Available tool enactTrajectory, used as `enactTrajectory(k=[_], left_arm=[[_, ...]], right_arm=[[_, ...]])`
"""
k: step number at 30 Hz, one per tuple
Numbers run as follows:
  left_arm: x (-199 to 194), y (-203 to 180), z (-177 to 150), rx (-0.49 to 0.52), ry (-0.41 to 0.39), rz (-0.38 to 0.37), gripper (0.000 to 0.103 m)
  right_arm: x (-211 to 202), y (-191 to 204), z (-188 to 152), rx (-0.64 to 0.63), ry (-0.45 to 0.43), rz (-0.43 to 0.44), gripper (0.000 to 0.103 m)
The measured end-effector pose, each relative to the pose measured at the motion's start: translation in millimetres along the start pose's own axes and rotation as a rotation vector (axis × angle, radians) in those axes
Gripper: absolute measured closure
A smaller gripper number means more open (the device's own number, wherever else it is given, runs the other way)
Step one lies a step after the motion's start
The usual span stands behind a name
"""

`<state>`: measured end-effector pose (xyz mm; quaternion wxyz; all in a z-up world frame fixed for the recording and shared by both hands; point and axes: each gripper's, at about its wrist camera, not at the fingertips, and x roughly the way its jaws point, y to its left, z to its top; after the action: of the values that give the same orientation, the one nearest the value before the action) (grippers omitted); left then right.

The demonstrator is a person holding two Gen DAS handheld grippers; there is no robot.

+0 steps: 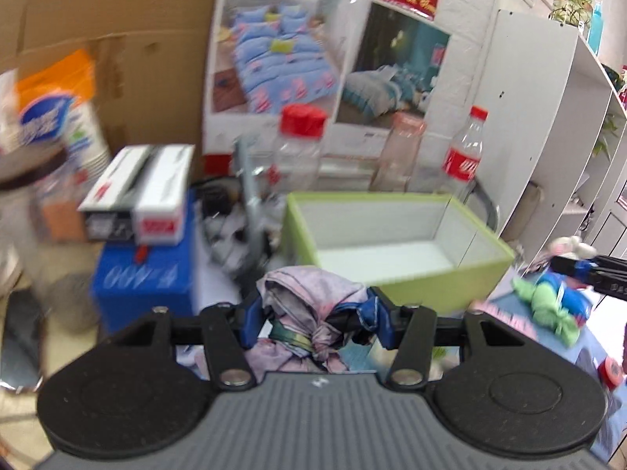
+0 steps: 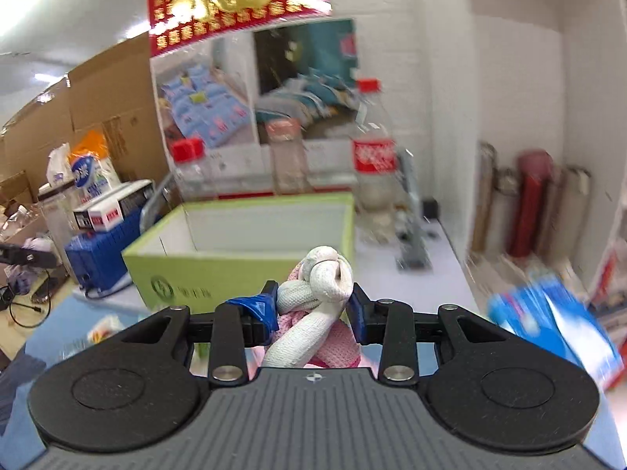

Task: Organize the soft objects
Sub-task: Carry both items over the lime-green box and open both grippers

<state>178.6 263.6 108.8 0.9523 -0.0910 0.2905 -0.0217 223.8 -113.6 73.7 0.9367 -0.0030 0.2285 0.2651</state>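
Observation:
My left gripper (image 1: 315, 319) is shut on a knotted lilac and pink cloth bundle (image 1: 309, 293), held just in front of the near wall of an open green box (image 1: 395, 282) with a white inside. My right gripper (image 2: 313, 307) is shut on a knotted white and pink towel (image 2: 323, 278), held in front of the same green box (image 2: 219, 274). In the left wrist view the right gripper (image 1: 588, 270) shows at the far right edge, and a green and blue soft bundle (image 1: 548, 301) lies on the table below it.
Clear bottles with red caps (image 1: 299, 145) (image 1: 466, 152) stand behind the box. A blue crate (image 1: 145, 282) with a white carton (image 1: 141, 192) on top stands left of it. A white shelf unit (image 1: 548, 125) is on the right. A blue packet (image 2: 556, 321) lies at the right.

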Motion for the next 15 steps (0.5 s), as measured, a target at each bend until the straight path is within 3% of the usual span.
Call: enactTrajectory(k=[7,13,15], left_arm=[[88,-20,49,0.000,0.038,-0.017,0.049],[136,-18,50,-0.001,0.096,-0.004,0.047],[140,-19,50,0.008,0.089,0.024,0.020]], right_arm=[[94,33,58,-0.052,0.083,0.045,0.083],[154,36,63,-0.065,0.164,0.071,0.081],[169,34,59,-0.049,0.191,0.092,0.079]])
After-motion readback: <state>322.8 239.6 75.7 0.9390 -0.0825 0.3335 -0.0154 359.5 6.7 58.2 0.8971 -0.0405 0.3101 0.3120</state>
